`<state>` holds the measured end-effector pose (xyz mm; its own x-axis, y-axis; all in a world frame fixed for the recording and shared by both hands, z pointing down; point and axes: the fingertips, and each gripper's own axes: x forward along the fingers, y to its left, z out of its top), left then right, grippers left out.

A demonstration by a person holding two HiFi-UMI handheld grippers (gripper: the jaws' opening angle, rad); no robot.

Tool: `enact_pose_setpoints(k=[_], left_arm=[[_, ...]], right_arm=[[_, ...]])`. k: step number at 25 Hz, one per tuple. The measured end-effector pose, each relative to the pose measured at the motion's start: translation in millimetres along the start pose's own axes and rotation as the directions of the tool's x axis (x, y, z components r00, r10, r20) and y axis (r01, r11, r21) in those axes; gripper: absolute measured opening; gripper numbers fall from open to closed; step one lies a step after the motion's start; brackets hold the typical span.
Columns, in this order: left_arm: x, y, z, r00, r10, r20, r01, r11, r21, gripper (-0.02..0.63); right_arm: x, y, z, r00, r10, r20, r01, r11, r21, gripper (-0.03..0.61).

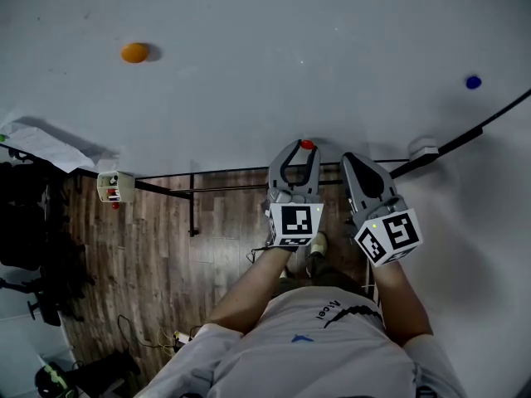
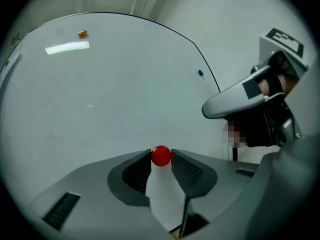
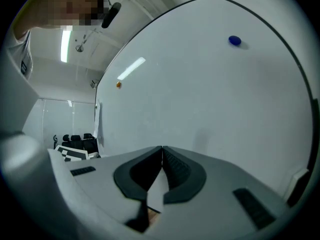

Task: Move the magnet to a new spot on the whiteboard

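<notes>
A small round red magnet sits pinched between the tips of my left gripper, whose jaws are shut on it; in the head view the same red magnet shows at the left gripper tip, near the lower edge of the whiteboard. My right gripper is shut with nothing between its fingers, and the right gripper hangs just right of the left one. An orange magnet sticks on the board at upper left, a blue magnet at far right.
The whiteboard's dark frame and stand bars run below the board over a wooden floor. A small holder hangs on the frame at left. Black office chairs stand at far left. Papers hang on the board's left edge.
</notes>
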<state>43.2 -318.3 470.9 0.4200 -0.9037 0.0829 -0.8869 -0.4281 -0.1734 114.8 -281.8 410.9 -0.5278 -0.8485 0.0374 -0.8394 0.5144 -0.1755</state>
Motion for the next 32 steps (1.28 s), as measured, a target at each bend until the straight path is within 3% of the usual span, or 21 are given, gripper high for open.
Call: enact_pose_setpoints(k=[14,32], left_arm=[[15.0,2.2,3.2,0.996,0.085,0.037,-0.085,0.996,-0.013,0.130],[-41.0,5.6,20.5,1.000,-0.007,0.029,0.009,0.999,-0.044,0.129]], right_arm=[[13.4,-12.8,-3.5,0.999,0.044,-0.020,-0.044,0.999,-0.006,0.014],[4.9,27.0,-1.0,0.999,0.051,0.010,-0.051,0.999,0.008,0.014]])
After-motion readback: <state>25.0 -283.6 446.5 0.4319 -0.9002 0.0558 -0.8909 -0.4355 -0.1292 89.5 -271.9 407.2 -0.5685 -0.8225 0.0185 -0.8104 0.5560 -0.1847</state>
